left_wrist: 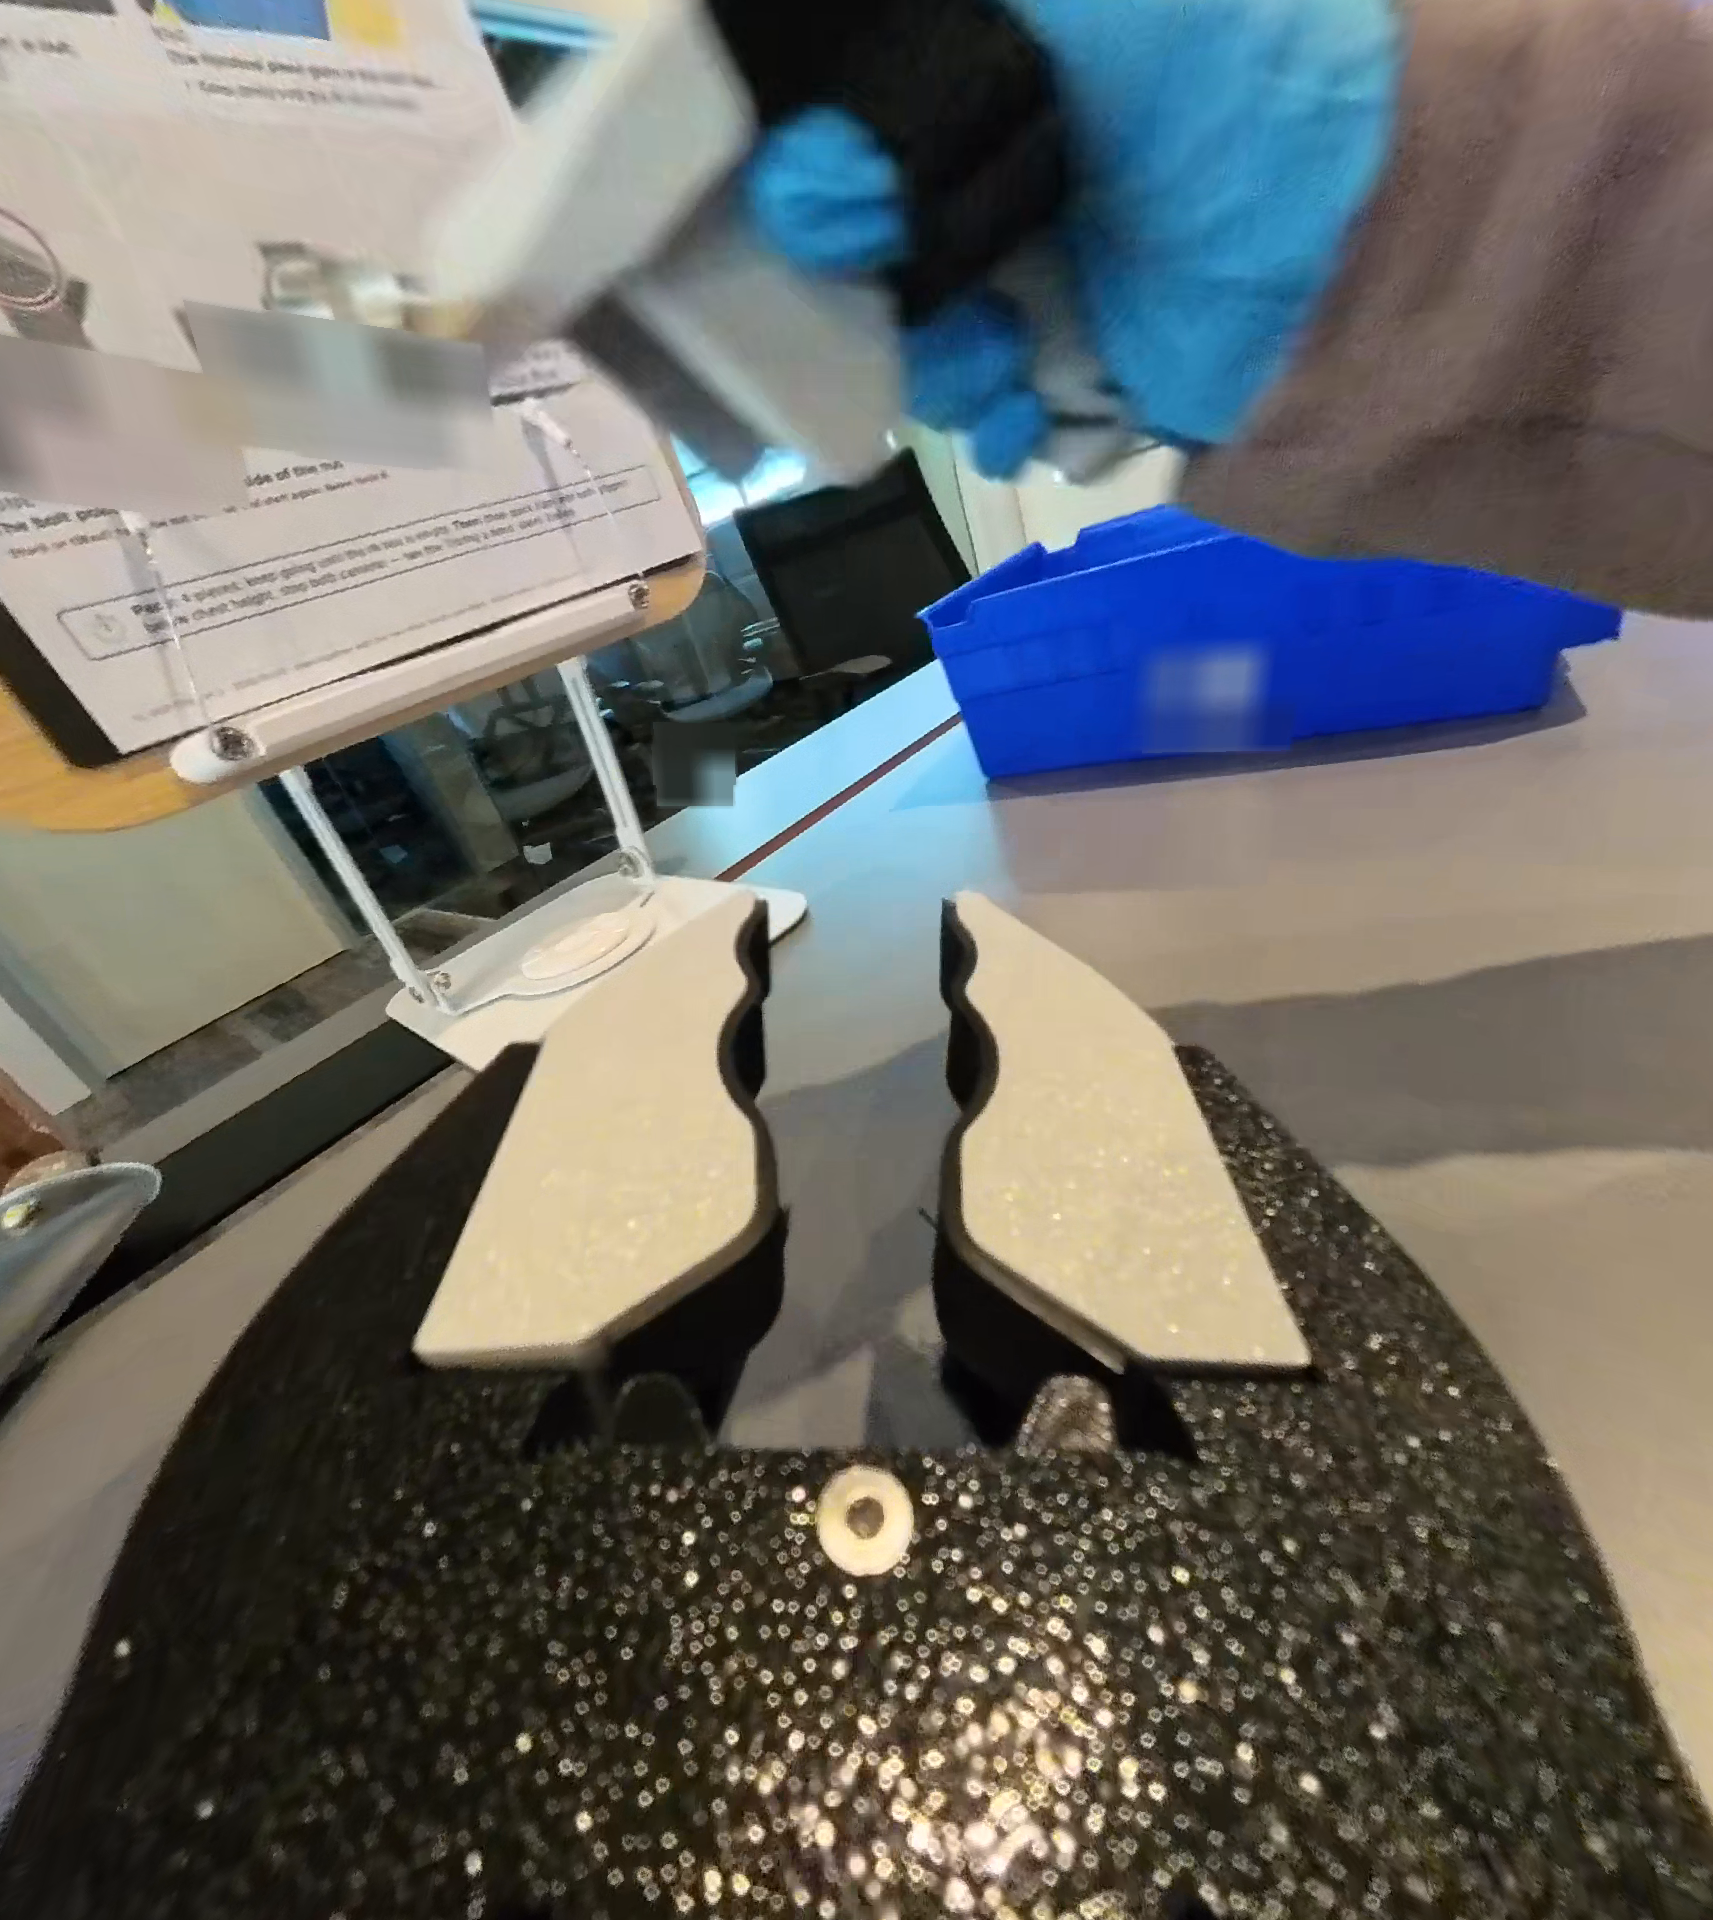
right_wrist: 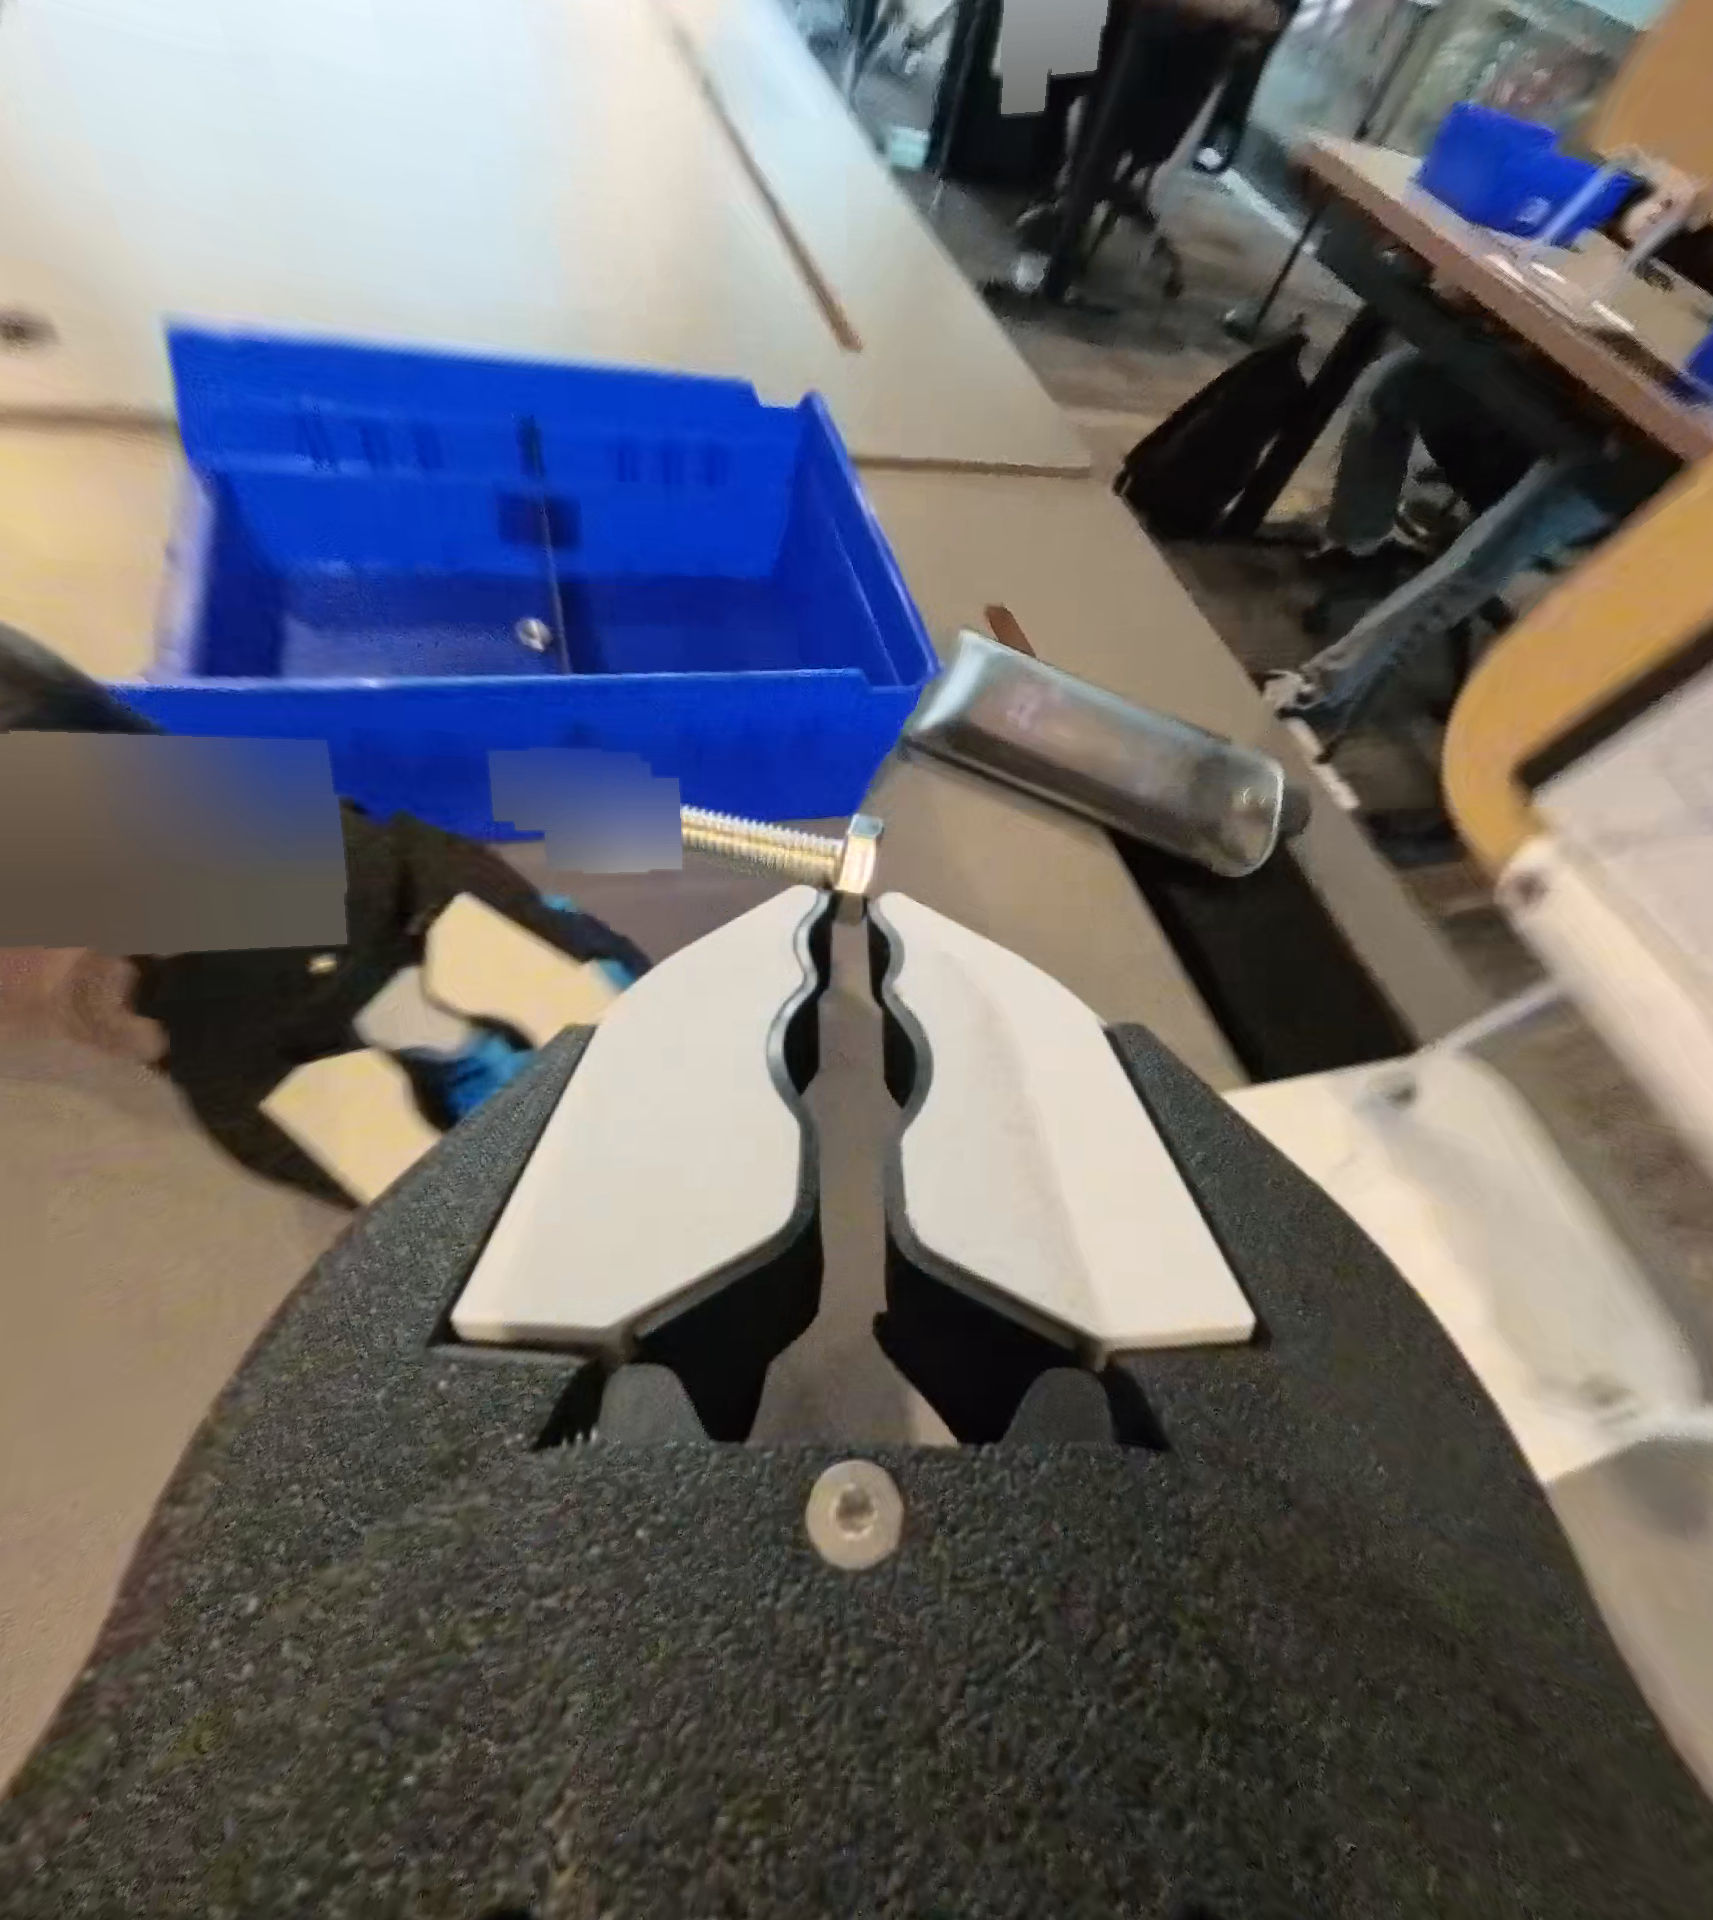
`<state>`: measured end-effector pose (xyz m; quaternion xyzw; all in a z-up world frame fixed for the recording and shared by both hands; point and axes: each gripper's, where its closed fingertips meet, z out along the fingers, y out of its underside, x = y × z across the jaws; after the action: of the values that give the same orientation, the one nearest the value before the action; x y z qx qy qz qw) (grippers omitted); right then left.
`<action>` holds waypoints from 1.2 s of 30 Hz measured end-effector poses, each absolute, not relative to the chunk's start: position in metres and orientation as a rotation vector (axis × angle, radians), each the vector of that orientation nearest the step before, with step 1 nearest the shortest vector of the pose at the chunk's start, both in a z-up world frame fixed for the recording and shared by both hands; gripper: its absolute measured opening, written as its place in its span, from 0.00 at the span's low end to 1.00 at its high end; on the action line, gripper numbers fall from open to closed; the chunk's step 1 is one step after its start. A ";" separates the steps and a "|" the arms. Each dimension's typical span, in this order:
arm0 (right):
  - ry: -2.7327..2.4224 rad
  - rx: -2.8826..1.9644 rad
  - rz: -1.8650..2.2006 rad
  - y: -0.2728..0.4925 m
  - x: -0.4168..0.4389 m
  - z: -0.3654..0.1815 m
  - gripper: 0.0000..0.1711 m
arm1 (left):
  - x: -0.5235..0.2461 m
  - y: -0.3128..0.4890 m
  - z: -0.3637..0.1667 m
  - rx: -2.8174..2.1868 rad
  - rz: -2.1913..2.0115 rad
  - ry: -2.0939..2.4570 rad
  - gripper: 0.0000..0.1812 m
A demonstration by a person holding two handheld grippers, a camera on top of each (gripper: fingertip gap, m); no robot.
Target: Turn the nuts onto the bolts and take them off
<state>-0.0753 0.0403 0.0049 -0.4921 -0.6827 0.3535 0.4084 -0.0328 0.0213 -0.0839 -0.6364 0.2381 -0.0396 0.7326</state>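
My right gripper (right_wrist: 847, 904) is shut on the hex head of a silver bolt (right_wrist: 779, 844), held in the air with its threaded shank pointing left. I see no nut on the visible thread, and a blur patch hides the shank's far end. My left gripper (left_wrist: 857, 914) is open and empty, low over the grey table (left_wrist: 1351, 935). It also shows blurred at the lower left of the right wrist view (right_wrist: 416, 1039). In the left wrist view, a blue-gloved hand (left_wrist: 1195, 208) holds the right gripper's blurred white body (left_wrist: 623, 208) above.
A blue bin (left_wrist: 1247, 644) stands on the table; the right wrist view shows a small silver part (right_wrist: 532, 631) inside it (right_wrist: 416, 727). An instruction sheet on a white stand (left_wrist: 260, 520) is at the table's edge. A clear plastic pouch (right_wrist: 1091, 748) lies near it.
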 end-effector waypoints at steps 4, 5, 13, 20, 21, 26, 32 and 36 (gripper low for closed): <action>-1.418 -1.386 1.204 0.043 -0.028 -0.017 0.03 | -0.039 0.023 -0.083 -1.406 -0.064 0.490 0.20; -1.347 -1.415 1.247 0.044 -0.020 -0.026 0.03 | -0.039 0.022 -0.083 -1.403 -0.064 0.488 0.21; -1.141 -1.466 1.562 0.024 0.002 -0.082 0.03 | -0.015 0.007 -0.073 -1.252 -0.011 0.644 0.18; -1.283 -1.503 1.660 0.001 -0.011 -0.100 0.03 | 0.000 -0.001 -0.074 -1.186 0.061 0.743 0.07; -1.297 -1.507 1.663 -0.001 -0.011 -0.102 0.04 | 0.001 -0.001 -0.075 -1.184 0.059 0.751 0.06; -1.283 -1.540 1.678 0.002 -0.010 -0.106 0.04 | 0.002 0.002 -0.080 -1.230 0.065 0.764 0.05; -1.195 -1.530 1.555 0.025 -0.005 -0.106 0.16 | -0.016 0.020 -0.094 -1.477 0.060 0.685 0.05; -1.075 -1.487 1.362 0.053 0.006 -0.101 0.16 | -0.024 0.030 -0.114 -1.736 -0.033 0.624 0.05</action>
<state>0.0060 0.0533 -0.1007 -0.5921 -0.4279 0.5422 0.4151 -0.0240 0.0297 -0.1141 -0.7501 0.2695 -0.0143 0.6038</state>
